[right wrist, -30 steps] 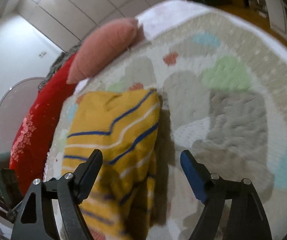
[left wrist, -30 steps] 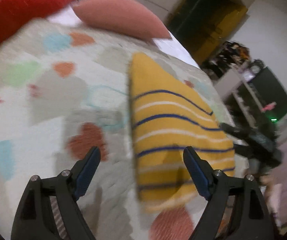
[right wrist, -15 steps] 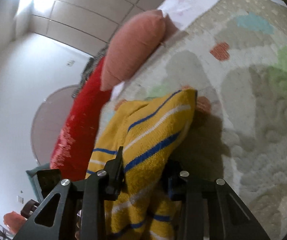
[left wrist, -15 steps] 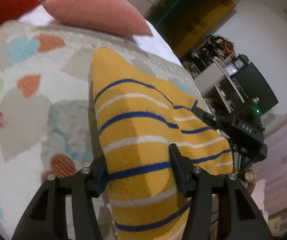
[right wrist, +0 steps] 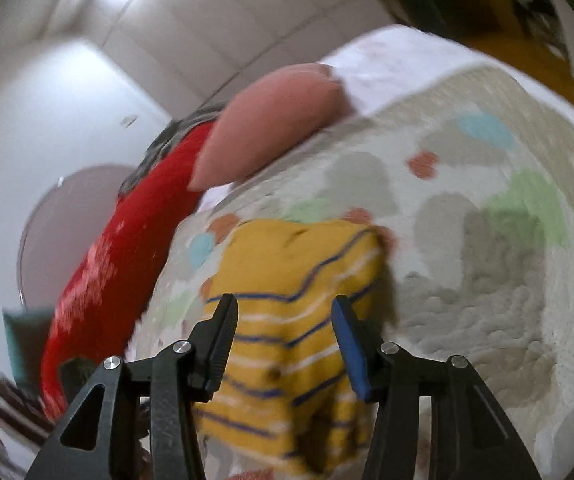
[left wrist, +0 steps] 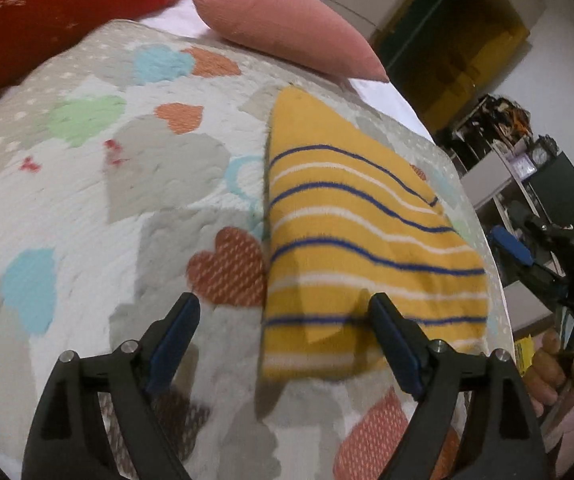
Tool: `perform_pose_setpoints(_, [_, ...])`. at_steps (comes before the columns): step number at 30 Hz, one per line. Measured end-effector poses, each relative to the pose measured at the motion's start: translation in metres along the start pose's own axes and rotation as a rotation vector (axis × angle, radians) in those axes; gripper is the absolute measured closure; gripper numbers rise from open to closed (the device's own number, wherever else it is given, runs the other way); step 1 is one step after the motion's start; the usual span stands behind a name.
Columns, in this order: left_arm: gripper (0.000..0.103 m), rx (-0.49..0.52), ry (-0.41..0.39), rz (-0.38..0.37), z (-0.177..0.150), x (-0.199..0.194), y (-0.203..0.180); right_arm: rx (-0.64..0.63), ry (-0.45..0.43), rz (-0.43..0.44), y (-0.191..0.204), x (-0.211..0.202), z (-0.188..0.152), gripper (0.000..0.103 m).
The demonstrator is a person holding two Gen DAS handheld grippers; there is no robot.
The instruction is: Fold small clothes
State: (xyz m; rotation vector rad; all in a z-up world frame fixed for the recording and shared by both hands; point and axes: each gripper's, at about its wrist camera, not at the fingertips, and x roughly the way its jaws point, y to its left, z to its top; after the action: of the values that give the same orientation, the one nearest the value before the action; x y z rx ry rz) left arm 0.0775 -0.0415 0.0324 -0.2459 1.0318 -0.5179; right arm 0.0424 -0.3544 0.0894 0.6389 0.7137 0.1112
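A small yellow garment with blue and white stripes [left wrist: 351, 236] lies folded on a heart-patterned quilt [left wrist: 87, 200]. My left gripper [left wrist: 283, 340] is open and empty, its right finger over the garment's near edge. In the right wrist view the same garment [right wrist: 287, 320] lies under my right gripper [right wrist: 285, 340], which is open with its fingers spread above the cloth. The right gripper also shows in the left wrist view [left wrist: 527, 248] beyond the garment's far side.
A pink pillow [left wrist: 287, 28] and a red cushion [left wrist: 59, 8] lie at the head of the bed. Shelves and dark furniture [left wrist: 527, 152] stand past the bed's right edge. The quilt's edge [left wrist: 495, 280] runs just beyond the garment.
Both grippers were shut on the garment half a second ago; both have opened and let it go. The garment now lies flat on the quilt, and both grippers have drawn back.
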Motion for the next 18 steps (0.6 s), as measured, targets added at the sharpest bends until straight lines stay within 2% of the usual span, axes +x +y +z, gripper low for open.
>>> perform_pose_setpoints(3, [0.018,-0.001,-0.018,0.000,-0.012,-0.021,0.006,-0.096,0.007,-0.101,0.020,0.004,-0.011,0.049])
perform_pose_setpoints(5, [0.018,0.018,-0.026,0.020,-0.021,-0.031,0.004,-0.039,0.026,-0.199,0.009,0.014,-0.014,0.049])
perform_pose_setpoints(6, [0.018,0.031,-0.030,0.029,-0.025,-0.035,0.003,0.021,0.031,-0.212,-0.003,0.017,-0.014,0.049])
perform_pose_setpoints(8, [0.018,0.059,-0.039,0.045,-0.031,-0.040,-0.002,0.132,0.064,-0.189,-0.027,0.025,-0.014,0.052])
perform_pose_setpoints(9, [0.018,0.069,-0.042,0.050,-0.034,-0.043,-0.005,0.154,0.093,-0.180,-0.033,0.033,-0.013,0.058])
perform_pose_setpoints(10, [0.018,0.077,-0.046,0.052,-0.038,-0.046,-0.006,0.178,0.179,-0.117,-0.040,0.051,-0.014,0.074])
perform_pose_setpoints(11, [0.018,0.082,-0.048,0.052,-0.040,-0.047,-0.007,0.190,0.228,-0.083,-0.043,0.062,-0.014,0.077])
perform_pose_setpoints(15, [0.018,0.090,-0.058,0.058,-0.048,-0.052,-0.011,0.194,0.204,-0.064,-0.055,0.071,0.007,0.088])
perform_pose_setpoints(18, [0.018,0.091,-0.060,0.060,-0.052,-0.054,-0.013,0.158,0.174,-0.159,-0.057,0.077,0.024,0.091])
